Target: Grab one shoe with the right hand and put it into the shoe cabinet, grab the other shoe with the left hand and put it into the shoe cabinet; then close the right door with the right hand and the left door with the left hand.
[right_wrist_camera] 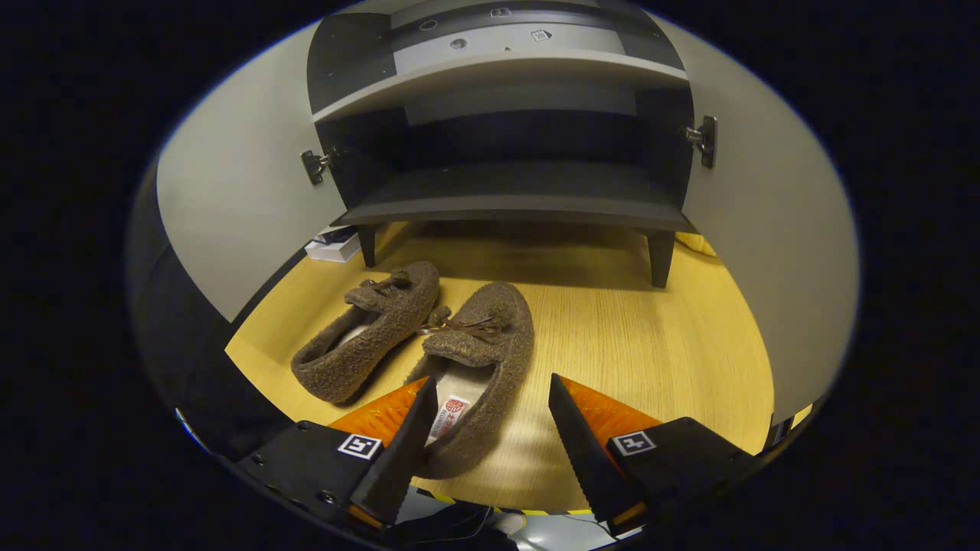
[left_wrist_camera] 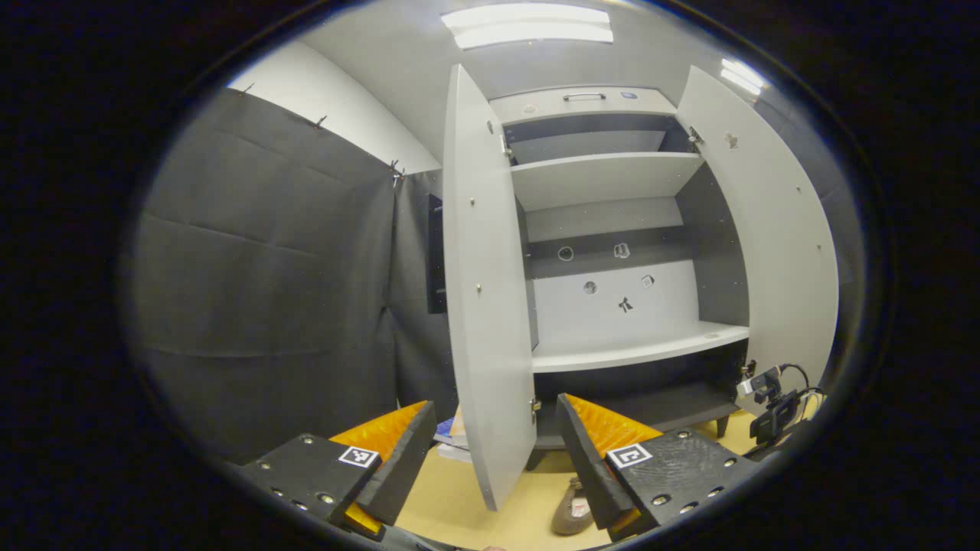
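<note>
Two brown slippers lie side by side on the wood floor (right_wrist_camera: 651,344) before the open shoe cabinet (right_wrist_camera: 505,191); the nearer slipper (right_wrist_camera: 478,367) sits between my right gripper's (right_wrist_camera: 486,428) spread fingers, untouched, the other slipper (right_wrist_camera: 367,337) to its left. My left gripper (left_wrist_camera: 494,451) hangs open, facing the cabinet's left door (left_wrist_camera: 486,306).

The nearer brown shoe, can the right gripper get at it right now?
Probably yes. The right gripper is open just above the nearer shoe's heel end, one finger overlapping its left edge, with nothing between them. The other shoe lies apart to the left.
</note>
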`<state>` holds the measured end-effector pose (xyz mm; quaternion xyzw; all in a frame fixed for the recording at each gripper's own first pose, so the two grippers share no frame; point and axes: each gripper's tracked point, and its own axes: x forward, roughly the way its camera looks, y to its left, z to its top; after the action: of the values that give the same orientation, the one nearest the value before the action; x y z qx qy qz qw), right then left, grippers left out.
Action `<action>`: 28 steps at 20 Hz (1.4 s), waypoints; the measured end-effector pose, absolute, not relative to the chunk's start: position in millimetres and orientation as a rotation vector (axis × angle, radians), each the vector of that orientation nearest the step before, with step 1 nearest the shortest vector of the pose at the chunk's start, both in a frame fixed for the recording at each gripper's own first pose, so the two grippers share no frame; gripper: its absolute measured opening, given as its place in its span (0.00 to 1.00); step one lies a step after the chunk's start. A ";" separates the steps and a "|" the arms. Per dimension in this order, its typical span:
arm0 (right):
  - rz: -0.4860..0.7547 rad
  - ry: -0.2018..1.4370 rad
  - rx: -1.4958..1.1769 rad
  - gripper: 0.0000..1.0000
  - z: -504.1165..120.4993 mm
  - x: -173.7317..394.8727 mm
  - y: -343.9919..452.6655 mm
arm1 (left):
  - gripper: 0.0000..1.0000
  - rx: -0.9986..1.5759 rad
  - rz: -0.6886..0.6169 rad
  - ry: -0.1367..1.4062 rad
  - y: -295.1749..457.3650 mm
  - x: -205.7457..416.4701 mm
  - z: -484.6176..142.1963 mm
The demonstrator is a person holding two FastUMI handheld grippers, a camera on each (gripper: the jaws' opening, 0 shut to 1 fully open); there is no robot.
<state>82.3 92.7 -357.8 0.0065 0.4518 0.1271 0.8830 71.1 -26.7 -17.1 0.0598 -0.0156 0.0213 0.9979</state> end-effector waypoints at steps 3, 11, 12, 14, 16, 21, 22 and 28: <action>0.261 1.025 0.031 0.69 -387.1 83.1 100.4 | 0.95 0.116 0.071 -0.024 -13.4 70.3 -18.9; 0.224 1.173 0.127 0.37 -405.5 86.5 105.2 | 0.95 0.116 0.068 -0.046 -10.6 72.2 -14.2; 0.227 1.184 0.134 0.36 -405.7 87.3 103.9 | 0.95 0.107 0.064 -0.042 -12.4 72.2 -14.6; 0.180 1.156 0.124 0.19 -408.2 100.2 91.8 | 0.95 0.089 0.053 -0.043 -18.8 73.8 -13.3; 0.179 1.111 0.114 0.02 -396.6 97.2 90.9 | 0.95 0.088 0.052 -0.047 -20.2 74.3 -12.5; 0.190 0.996 0.200 0.02 -334.6 118.3 78.2 | 0.95 0.088 0.034 -0.045 -31.7 71.9 -14.3; 0.191 0.976 0.224 0.02 -319.1 122.8 73.8 | 0.95 0.087 0.028 -0.047 -35.2 72.9 -13.3; 0.239 0.854 0.280 0.02 -233.2 137.7 68.0 | 0.95 0.093 -0.042 -0.066 -71.2 82.1 -8.6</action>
<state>137.7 68.0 -233.2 0.1350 0.4117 0.1150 0.8939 82.1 -71.2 -8.6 0.0465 -0.0328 -0.0211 0.9982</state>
